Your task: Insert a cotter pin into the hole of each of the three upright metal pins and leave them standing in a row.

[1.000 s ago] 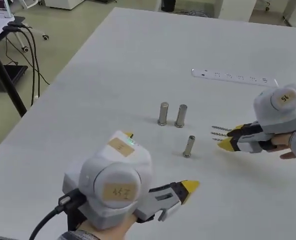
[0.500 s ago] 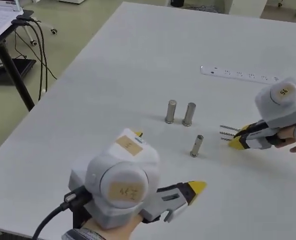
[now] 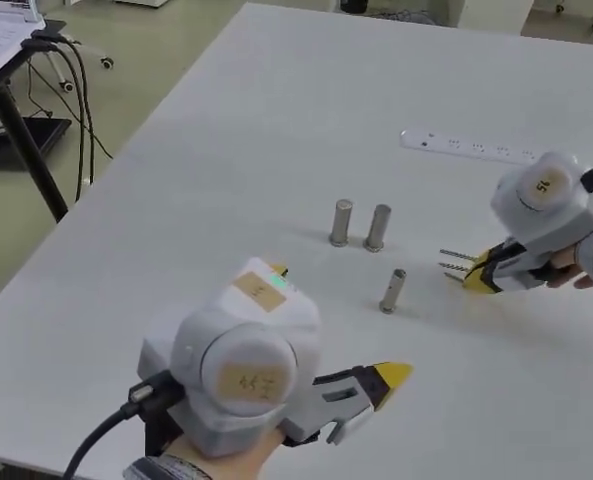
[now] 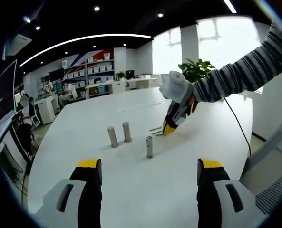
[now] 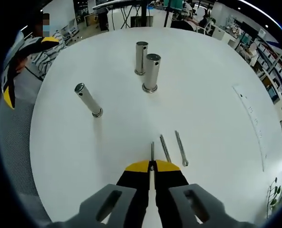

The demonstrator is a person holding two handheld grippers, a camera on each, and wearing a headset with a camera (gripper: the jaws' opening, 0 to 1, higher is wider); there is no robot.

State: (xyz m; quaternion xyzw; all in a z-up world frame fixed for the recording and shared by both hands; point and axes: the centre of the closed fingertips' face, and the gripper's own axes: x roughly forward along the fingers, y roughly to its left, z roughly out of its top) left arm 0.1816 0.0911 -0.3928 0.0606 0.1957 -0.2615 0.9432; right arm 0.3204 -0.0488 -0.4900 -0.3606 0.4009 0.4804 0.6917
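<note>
Two fingers (image 5: 140,167) of the right gripper (image 5: 151,164) pressed together, pinching the near end of one cotter pin (image 5: 152,151), lower centre of the right gripper view. Just right of it, two more cotter pins (image 5: 180,148) flat on the table (image 5: 217,118). Higher up, three upright metal pins (image 5: 151,72): two close together, one apart at left. Fingers of the left gripper (image 4: 150,164) spread wide, low in the left gripper view.

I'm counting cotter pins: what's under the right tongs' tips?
One cotter pin pokes out from between the shut right tongs; its rear end is covered. Two loose pins lie beside it.
</note>
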